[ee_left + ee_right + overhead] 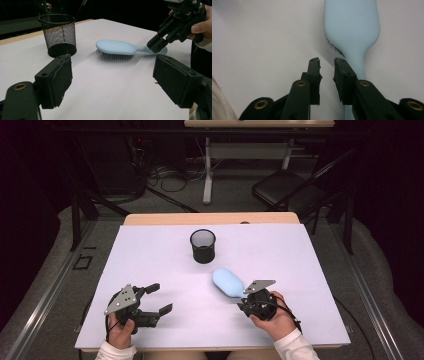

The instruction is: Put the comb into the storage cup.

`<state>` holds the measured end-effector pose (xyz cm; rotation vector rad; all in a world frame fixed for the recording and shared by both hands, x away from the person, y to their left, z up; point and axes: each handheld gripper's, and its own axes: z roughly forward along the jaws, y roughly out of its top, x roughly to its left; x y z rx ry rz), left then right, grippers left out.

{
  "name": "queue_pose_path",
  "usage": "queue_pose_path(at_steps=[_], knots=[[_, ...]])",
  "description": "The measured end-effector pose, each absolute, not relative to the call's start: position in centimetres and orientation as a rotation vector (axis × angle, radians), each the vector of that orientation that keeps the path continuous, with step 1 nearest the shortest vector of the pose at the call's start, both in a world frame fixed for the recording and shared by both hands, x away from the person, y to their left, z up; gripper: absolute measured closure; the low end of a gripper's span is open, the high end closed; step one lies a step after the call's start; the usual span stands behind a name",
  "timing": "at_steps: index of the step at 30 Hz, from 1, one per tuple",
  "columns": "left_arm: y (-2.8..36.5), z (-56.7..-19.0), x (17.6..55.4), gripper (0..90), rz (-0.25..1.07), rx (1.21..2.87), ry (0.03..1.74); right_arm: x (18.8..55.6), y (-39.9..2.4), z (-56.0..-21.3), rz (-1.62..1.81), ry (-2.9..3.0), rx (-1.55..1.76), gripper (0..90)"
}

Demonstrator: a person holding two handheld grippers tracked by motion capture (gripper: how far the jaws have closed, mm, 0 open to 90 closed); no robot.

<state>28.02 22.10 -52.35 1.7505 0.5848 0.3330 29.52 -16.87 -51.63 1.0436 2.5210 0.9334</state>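
From the high view we saw a white table (150,270) with a black mesh cup (203,246) standing upright near its far middle, and as far as we could tell nothing lay inside it. No brand, label or writing could be read anywhere. A pale blue hairbrush (227,281) lay on the table, nearer to us than the cup and a little to its right, with its handle pointing toward the right gripper (248,301), which sat right at the handle's end in the person's right hand (275,317). The left gripper (155,297) rested at the table's near left, well apart from the brush, with its jaws spread wide and nothing between them.

In the left gripper view we looked between its two parted jaws across bare table to the mesh cup (58,35) (we could see through its weave, yet nothing showed inside) and the hairbrush (117,47), lying bristles down. The right gripper (158,45) had its tips at the brush handle.

In the right gripper view the jaws stood slightly apart with only white table in the narrow gap. The hairbrush (352,27) lay just to the right of them, its handle running down behind the right-hand jaw, so it was not clamped.
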Motion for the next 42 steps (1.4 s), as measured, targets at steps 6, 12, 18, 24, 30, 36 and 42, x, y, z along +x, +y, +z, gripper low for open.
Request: queue_pose_path(at_steps=[6,12,18,24,30,36,42], knots=[[22.1,-52.3,28.0,15.5,0.334,1.752,0.579,29.5,-17.0,-51.4,0.957,2.502,1.019,64.5],[22.1,-52.3,28.0,15.5,0.336,1.756,0.574,29.6,-17.4,-51.0,0.987,2.479,1.02,59.3],[22.0,-52.3,27.9,15.5,0.339,1.76,0.572,29.7,-17.9,-50.8,1.018,2.449,1.042,55.1],[22.0,-52.3,27.9,15.5,0.339,1.761,0.572,29.9,-18.6,-50.6,1.073,2.408,1.071,53.0],[22.0,-52.3,27.9,15.5,0.335,1.761,0.567,30.1,-19.2,-50.3,1.099,2.374,1.1,49.5],[22.0,-52.3,27.9,15.5,0.335,1.762,0.567,30.2,-19.6,-50.3,1.113,2.358,1.132,46.4],[22.0,-52.3,27.9,15.5,0.335,1.762,0.567,30.6,-20.2,-50.7,1.103,2.333,1.155,40.0]])
